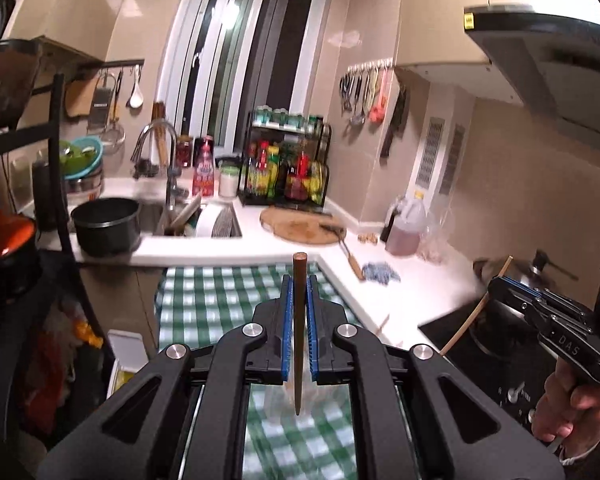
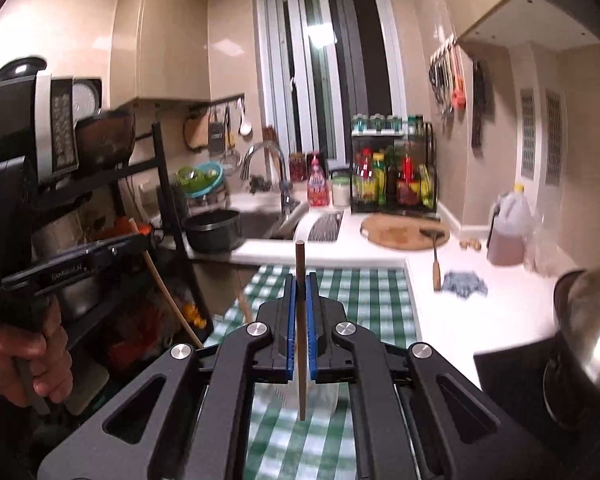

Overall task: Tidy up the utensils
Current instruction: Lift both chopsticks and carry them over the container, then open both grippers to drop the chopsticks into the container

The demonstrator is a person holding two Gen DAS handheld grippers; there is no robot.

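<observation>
Jaws both clamped: left gripper (image 1: 299, 300) on dark chopstick (image 1: 299, 332), right gripper (image 2: 300, 300) on pale chopstick (image 2: 301, 344), upright over checked surface (image 2: 364, 292). Advice: keep sticks vertical, lower slowly.

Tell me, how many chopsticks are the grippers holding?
2. One chopstick is clamped in the left gripper, another chopstick in the right gripper. Others may lie loose nearby.

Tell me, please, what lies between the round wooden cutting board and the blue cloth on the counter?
A wooden-handled knife lies there, its blade end on the cutting board and its handle reaching beside the blue cloth, shown in both wrist views.
</observation>
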